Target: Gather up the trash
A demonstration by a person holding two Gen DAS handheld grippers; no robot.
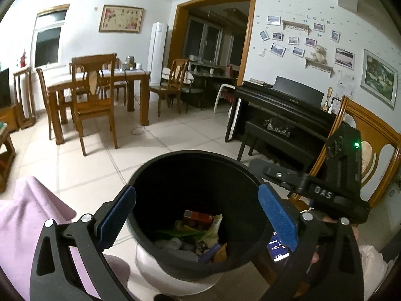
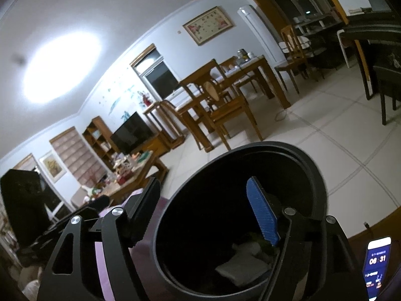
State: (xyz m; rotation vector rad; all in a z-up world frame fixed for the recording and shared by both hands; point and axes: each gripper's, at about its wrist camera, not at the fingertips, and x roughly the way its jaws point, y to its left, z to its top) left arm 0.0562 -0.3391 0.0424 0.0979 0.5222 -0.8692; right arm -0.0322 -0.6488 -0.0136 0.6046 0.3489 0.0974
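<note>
A black round trash bin [image 1: 195,158] on a white base stands on the tiled floor right below me. In it lie several pieces of trash: an orange carton [image 1: 198,218], crumpled wrappers and white paper [image 2: 240,266]. My left gripper [image 1: 196,215] hangs over the bin's mouth, jaws wide open and nothing between the blue pads. My right gripper [image 2: 203,213] is open too and straddles the near wall of the bin [image 2: 288,150]. Its blue-padded finger [image 2: 263,213] is inside and the other finger is outside. Neither pad presses on the rim.
A pink cloth [image 1: 30,213] lies left of the bin. A lit phone [image 2: 378,266] sits at the right. Close by on the right stand a wooden chair [image 1: 371,138] and a black piano [image 1: 288,107]. A dining table with chairs [image 1: 100,80] is farther back.
</note>
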